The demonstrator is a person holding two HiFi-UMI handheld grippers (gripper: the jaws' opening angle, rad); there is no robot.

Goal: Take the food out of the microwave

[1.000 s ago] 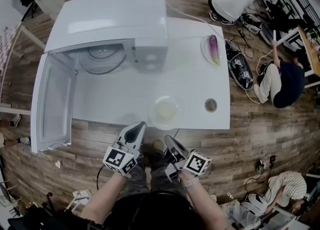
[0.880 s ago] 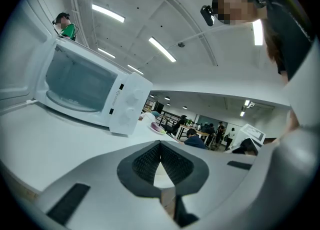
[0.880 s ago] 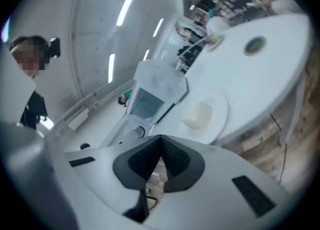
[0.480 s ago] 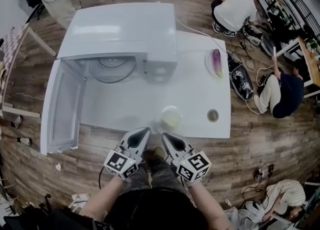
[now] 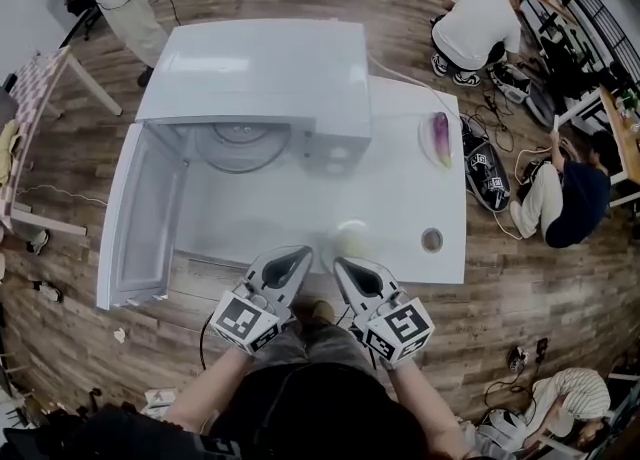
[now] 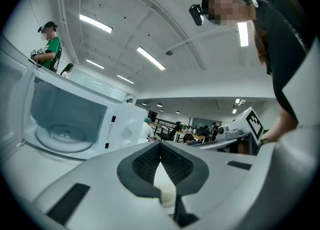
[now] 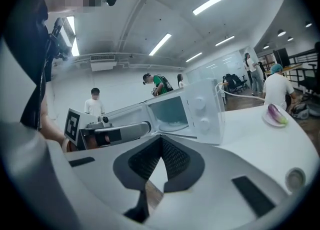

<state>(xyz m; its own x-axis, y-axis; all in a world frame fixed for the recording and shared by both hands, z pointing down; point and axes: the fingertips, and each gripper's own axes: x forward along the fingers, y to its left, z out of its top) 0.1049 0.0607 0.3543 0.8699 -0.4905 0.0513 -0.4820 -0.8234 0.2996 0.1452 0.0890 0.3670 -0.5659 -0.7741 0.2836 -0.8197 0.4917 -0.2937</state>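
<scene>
The white microwave point(image 5: 260, 78) stands at the back of the white table point(image 5: 410, 198), its door point(image 5: 140, 213) swung wide to the left. Inside I see only the glass turntable point(image 5: 240, 140). A pale dish of food point(image 5: 352, 236) sits near the table's front edge. My left gripper point(image 5: 302, 252) and right gripper point(image 5: 341, 264) hover side by side at that edge, just short of the dish, both shut with nothing between the jaws. In the left gripper view the left gripper point(image 6: 160, 145) points level, with the microwave point(image 6: 65, 119) ahead to the left. The right gripper point(image 7: 161, 139) faces the microwave point(image 7: 185, 111).
A plate with a purple eggplant point(image 5: 441, 138) lies at the table's right side, also seen as the eggplant point(image 7: 276, 114) in the right gripper view. A small round cup point(image 5: 432, 240) sits near the front right corner. Several people work on the wooden floor around the table.
Both grippers have risen from below the table edge to its level, with their tips now at the front edge by the dish. The right gripper has rolled.
</scene>
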